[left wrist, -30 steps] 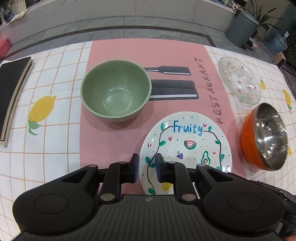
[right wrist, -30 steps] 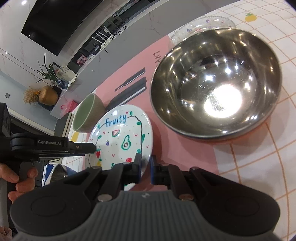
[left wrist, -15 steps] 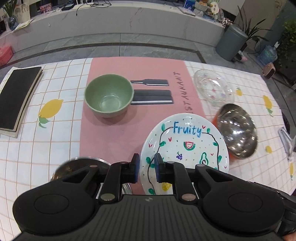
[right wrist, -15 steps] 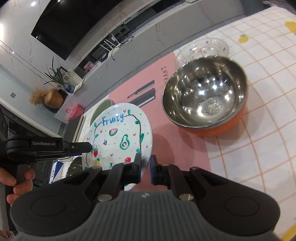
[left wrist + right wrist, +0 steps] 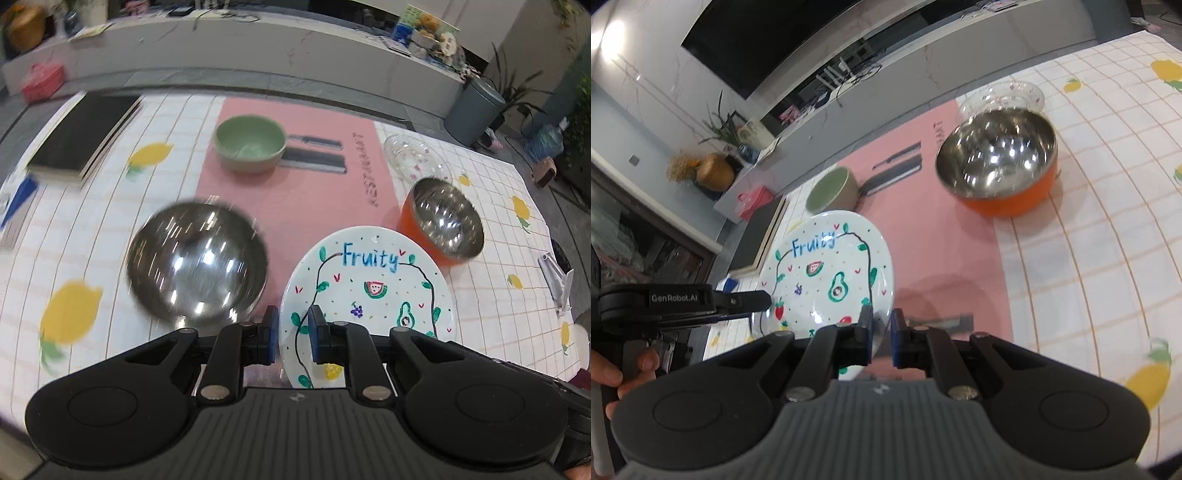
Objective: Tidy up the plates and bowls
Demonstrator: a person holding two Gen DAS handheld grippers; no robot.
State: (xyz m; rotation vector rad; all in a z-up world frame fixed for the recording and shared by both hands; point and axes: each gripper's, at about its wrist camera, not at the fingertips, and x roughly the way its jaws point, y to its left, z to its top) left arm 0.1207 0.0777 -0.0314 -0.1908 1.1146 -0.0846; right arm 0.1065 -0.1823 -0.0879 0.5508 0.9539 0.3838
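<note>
A white plate [image 5: 369,291] painted with "Fruity" and fruit hangs in the air above the table, held at two edges. My left gripper [image 5: 293,332] is shut on its near left rim. My right gripper [image 5: 881,332] is shut on the opposite rim of the plate [image 5: 827,280]. The right wrist view also shows the left gripper [image 5: 757,301] from the side, clamped on the rim, with a hand [image 5: 613,373] behind it. Below, on the table, stand a green bowl [image 5: 251,144], a steel bowl [image 5: 197,262], an orange bowl with a steel inside [image 5: 443,221] and a clear glass plate [image 5: 415,157].
A pink placemat [image 5: 317,206] runs down the middle of the lemon-print tablecloth [image 5: 495,295]. A black book [image 5: 85,136] lies at the far left. A silver object [image 5: 554,273] lies near the right edge. A grey bin [image 5: 476,110] stands on the floor beyond the table.
Both grippers have risen and drawn back with the plate between them, so the table looks farther off. The steel bowl has come into the left wrist view at lower left.
</note>
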